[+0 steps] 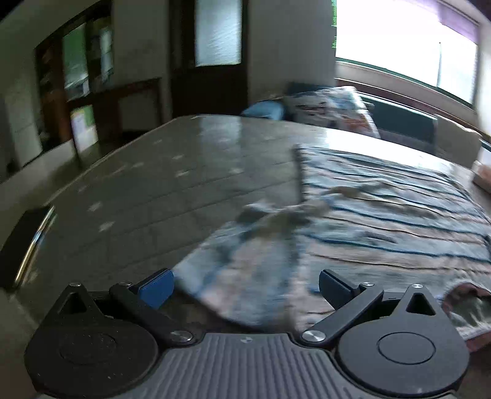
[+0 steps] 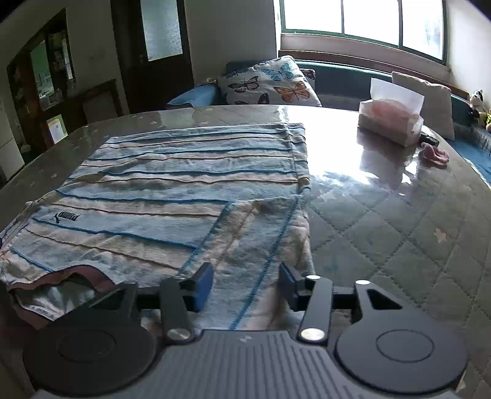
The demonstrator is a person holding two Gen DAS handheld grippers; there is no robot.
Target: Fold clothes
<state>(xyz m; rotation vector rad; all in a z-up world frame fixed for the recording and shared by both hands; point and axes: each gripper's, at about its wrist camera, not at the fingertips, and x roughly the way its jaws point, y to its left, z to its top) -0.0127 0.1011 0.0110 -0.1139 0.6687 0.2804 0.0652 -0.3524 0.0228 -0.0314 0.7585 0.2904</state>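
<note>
One striped shirt (image 2: 184, 190) flat on quilted table (image 2: 399, 230); window (image 2: 362, 18) behind.

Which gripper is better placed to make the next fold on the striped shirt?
Probably the right gripper: it is open with the striped shirt's folded sleeve between its fingers. The left gripper, also open, views a blurred sleeve.

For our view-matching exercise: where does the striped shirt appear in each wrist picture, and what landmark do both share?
Left wrist: the striped shirt fills the right half, blurred, reaching down between the fingers of the left tool.
Right wrist: the striped shirt lies left of centre, sharp, logo at left.
Shared landmark: the butterfly pillow behind the table.
</note>
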